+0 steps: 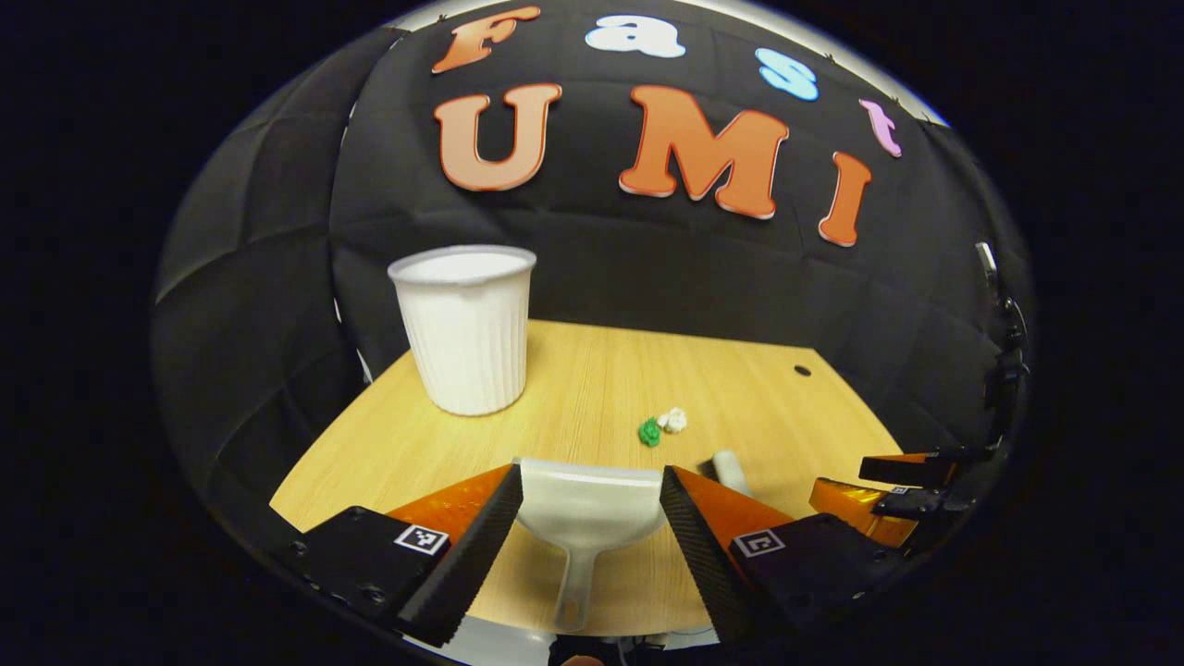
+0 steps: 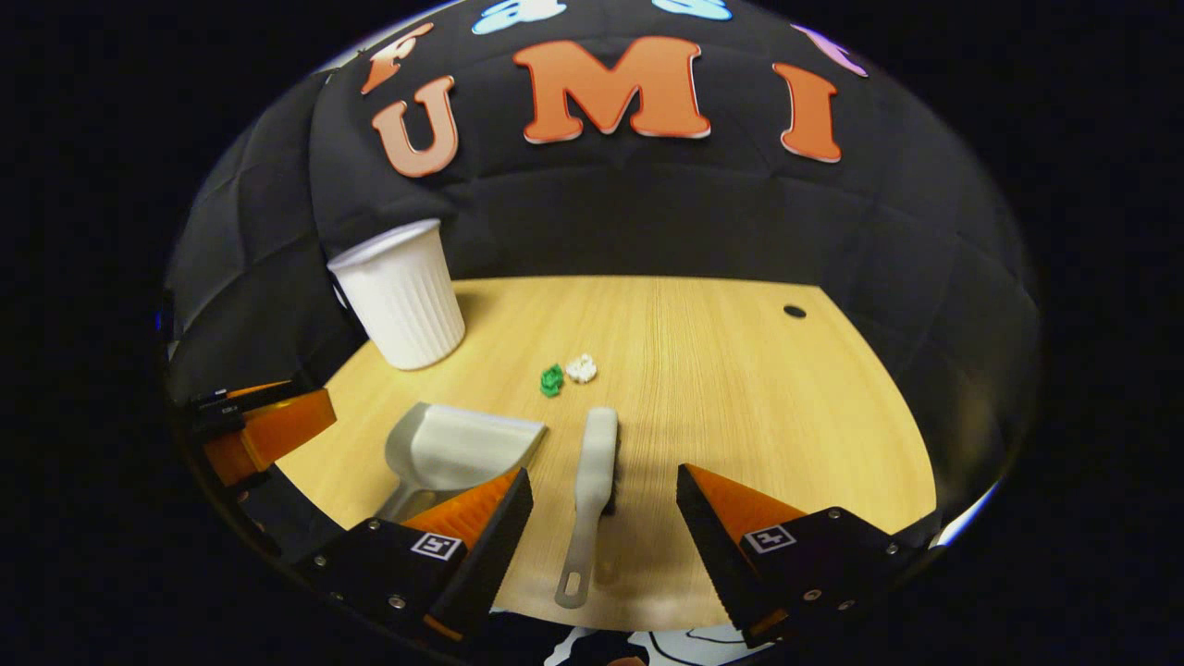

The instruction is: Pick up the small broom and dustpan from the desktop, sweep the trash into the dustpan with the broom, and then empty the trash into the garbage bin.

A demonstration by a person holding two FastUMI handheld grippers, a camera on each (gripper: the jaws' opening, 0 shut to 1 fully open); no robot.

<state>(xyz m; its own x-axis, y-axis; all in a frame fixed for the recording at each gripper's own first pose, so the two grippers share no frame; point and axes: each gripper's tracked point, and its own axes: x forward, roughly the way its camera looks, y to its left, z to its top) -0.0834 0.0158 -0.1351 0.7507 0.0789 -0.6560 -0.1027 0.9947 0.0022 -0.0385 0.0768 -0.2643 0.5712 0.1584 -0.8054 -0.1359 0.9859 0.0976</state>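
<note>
Left gripper (image 1: 590, 518) spread wide, dustpan (image 1: 587, 518) lying between its fingers, untouched. Right gripper (image 2: 603, 518) likewise spread around broom (image 2: 592, 486). Scraps (image 2: 566, 374) near bin (image 2: 400, 294).

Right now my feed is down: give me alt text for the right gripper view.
The right gripper hangs open above the small broom, which lies flat on the wooden desktop with its handle toward the camera. The dustpan lies just left of it, a green scrap and a white scrap lie beyond, and the white ribbed bin stands at far left.
</note>
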